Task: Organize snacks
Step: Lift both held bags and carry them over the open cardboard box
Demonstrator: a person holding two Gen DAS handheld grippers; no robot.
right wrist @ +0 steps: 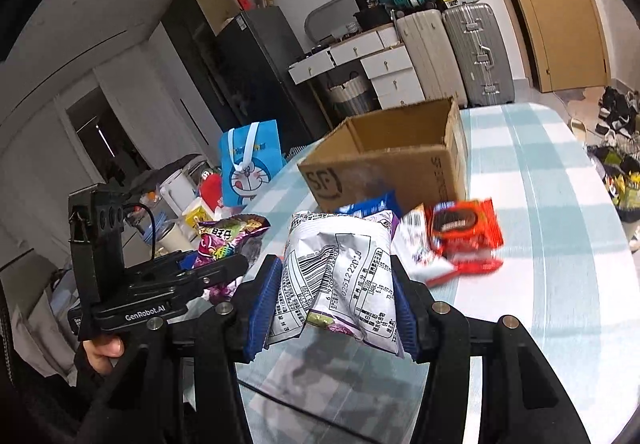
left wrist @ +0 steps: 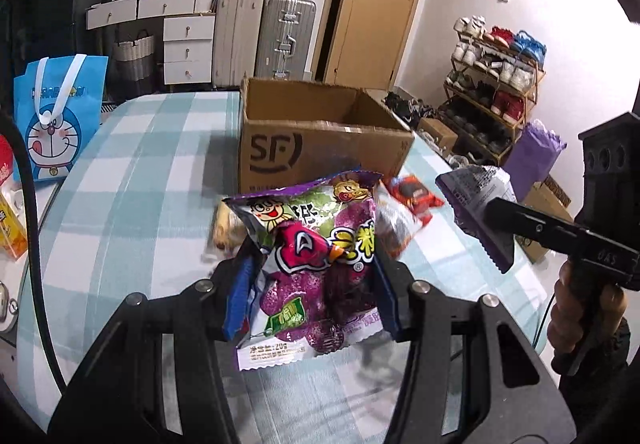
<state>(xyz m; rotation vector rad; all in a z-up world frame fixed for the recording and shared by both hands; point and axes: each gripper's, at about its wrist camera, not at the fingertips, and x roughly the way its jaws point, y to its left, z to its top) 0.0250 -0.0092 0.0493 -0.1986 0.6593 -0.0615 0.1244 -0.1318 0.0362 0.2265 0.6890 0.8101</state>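
The left tool [left wrist: 316, 268] is clenched on a purple gummy packet [left wrist: 316, 264]; the right tool [right wrist: 332, 304] grips a second packet [right wrist: 340, 272], printed back showing. Both hang above the checked tabletop [left wrist: 140, 172], near the open cardboard box [left wrist: 320, 148]. Carry each over the rim before releasing, clear of the red cookie packet [right wrist: 464, 240].

Hand-held grippers [left wrist: 316, 284] [right wrist: 332, 304] (2) clamped
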